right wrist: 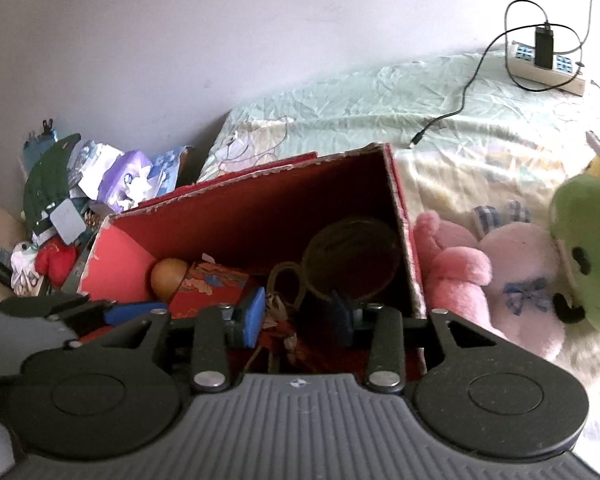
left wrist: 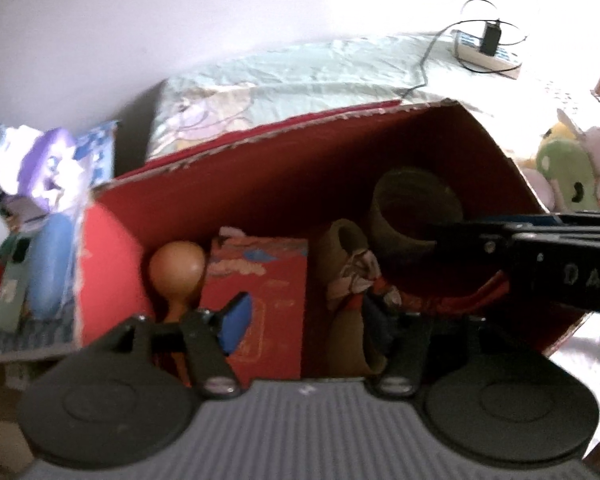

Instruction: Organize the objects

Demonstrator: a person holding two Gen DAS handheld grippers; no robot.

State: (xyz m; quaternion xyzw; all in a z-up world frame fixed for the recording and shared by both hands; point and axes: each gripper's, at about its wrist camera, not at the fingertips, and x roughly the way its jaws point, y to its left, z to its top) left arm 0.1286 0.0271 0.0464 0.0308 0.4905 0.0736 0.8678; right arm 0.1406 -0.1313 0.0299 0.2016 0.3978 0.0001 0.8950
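A red cardboard box (left wrist: 292,168) stands open on the bed; it also shows in the right wrist view (right wrist: 236,212). Inside lie a wooden maraca (left wrist: 176,268), a red printed packet (left wrist: 268,292), a small cloth doll (left wrist: 360,280) and a woven basket (left wrist: 412,208). My left gripper (left wrist: 312,320) is open above the box's inside, its blue pad (left wrist: 236,316) over the packet. My right gripper (right wrist: 300,316) is open over the box, its blue pads either side of the doll (right wrist: 280,312), holding nothing. The right gripper's arm crosses the left wrist view (left wrist: 540,248).
A pink plush (right wrist: 480,280) and a green plush (right wrist: 584,248) lie on the bed right of the box. A power strip with a charger (right wrist: 544,64) and cable lies at the far right. Clutter of packets and clothes (right wrist: 80,192) is piled left of the box.
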